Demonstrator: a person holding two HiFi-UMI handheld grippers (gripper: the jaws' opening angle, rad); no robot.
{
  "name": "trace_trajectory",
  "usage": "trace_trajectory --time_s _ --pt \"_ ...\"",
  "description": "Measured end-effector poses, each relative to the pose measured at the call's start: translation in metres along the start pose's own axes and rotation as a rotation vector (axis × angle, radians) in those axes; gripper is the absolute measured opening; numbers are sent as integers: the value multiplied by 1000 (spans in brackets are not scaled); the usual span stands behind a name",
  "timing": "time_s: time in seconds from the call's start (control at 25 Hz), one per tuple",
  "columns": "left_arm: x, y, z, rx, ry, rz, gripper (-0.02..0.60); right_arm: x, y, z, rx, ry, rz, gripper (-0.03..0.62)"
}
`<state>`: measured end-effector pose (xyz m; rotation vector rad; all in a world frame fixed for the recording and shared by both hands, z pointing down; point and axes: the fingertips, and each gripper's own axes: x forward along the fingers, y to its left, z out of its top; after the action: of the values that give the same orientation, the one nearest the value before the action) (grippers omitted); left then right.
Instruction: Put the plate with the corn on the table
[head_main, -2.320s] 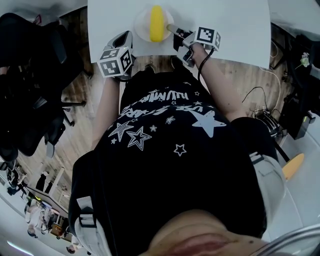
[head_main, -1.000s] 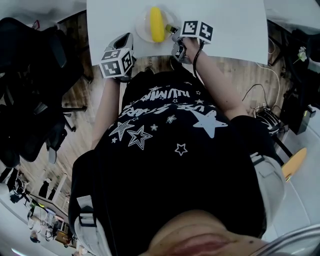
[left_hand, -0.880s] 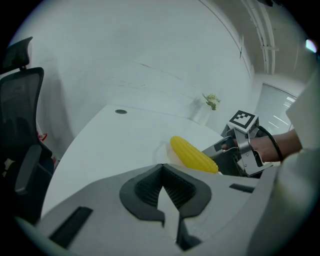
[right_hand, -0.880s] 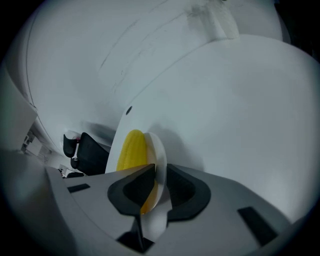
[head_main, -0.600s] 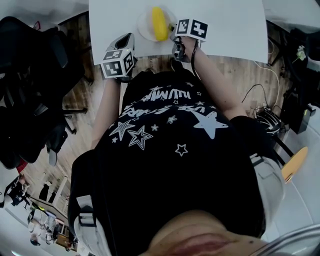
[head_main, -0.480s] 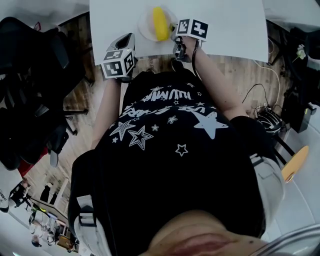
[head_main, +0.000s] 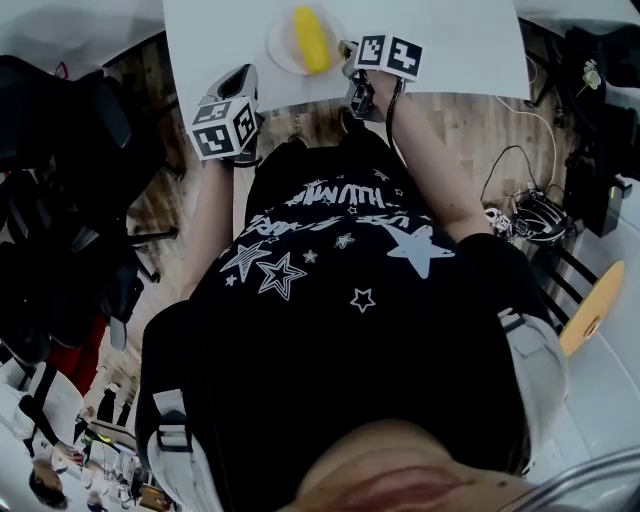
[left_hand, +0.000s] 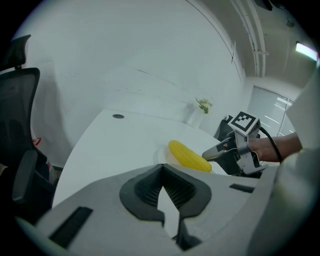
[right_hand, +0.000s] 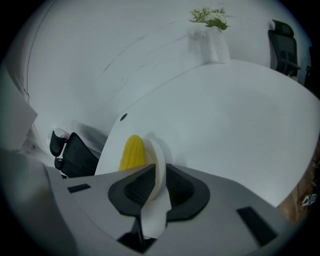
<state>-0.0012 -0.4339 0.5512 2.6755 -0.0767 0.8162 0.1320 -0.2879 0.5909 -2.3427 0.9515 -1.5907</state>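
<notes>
A yellow corn cob (head_main: 310, 38) lies on a small white plate (head_main: 283, 48) over the near edge of the white table (head_main: 450, 45). My right gripper (head_main: 349, 52) is shut on the plate's right rim. In the right gripper view the plate rim (right_hand: 160, 152) is pinched between the jaws of my right gripper (right_hand: 156, 172), with the corn (right_hand: 132, 150) just left of it. I cannot tell whether the plate rests on the table. My left gripper (head_main: 243, 82) hovers at the table edge left of the plate, shut and empty. In the left gripper view the corn (left_hand: 189, 156) lies beyond my left gripper (left_hand: 162, 172).
A small white vase with a green sprig (right_hand: 212, 30) stands at the table's far side. Black office chairs (head_main: 60, 200) stand left of the table over the wooden floor. Cables and a black box (head_main: 530, 215) lie on the floor to the right.
My right gripper's marker cube has shifted left, closer to the plate, still holding its rim. The left gripper has drifted slightly left. The plate stays near the table's near edge.
</notes>
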Motion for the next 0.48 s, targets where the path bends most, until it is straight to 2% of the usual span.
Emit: trace_trajectory --time_s 0.32,0.48 --pt "-3 -18 -1 -13 -11 14 5 -20 -4 10 -64 -25 29 55" --pt "2 -31 6 -31 -23 52 5 -21 -9 23 -105 -3 70 31"
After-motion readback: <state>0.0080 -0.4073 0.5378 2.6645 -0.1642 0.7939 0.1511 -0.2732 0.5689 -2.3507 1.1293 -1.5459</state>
